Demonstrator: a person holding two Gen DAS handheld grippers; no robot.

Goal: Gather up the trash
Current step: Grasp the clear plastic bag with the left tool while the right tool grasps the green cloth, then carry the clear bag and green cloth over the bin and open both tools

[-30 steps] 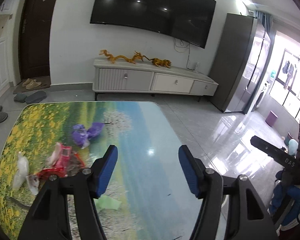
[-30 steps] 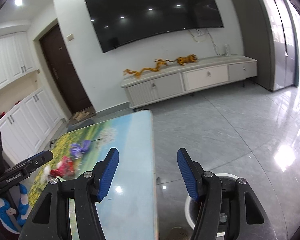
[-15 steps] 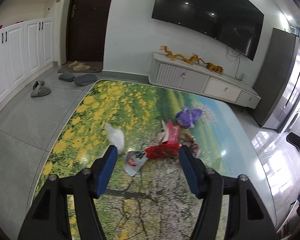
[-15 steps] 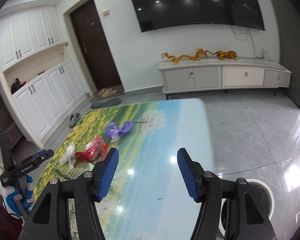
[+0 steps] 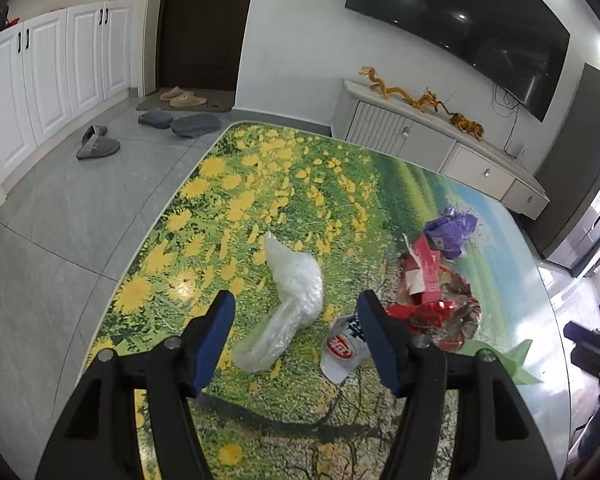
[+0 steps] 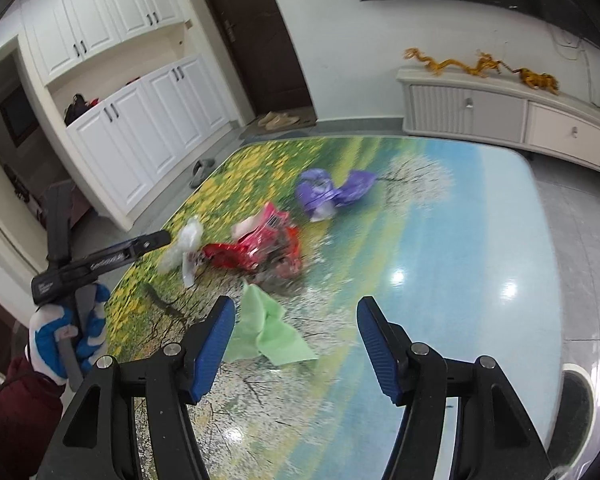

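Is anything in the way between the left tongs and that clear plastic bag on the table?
Nothing visible. The left tongs stand open with the clear bag lying on the table right ahead between the fingers. The white wrapper lies beside the bag, not in front of it.

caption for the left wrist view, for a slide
Open left gripper above a clear plastic bag on the flower-print table, with red wrappers and a purple bag alongside.

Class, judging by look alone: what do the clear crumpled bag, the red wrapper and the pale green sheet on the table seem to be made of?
Clear crumpled bag: thin plastic film, translucent and wrinkled. Red wrapper: glossy, probably foil-lined plastic, with shiny creases. Pale green sheet: matte, softly folded, paper or cloth; unclear.
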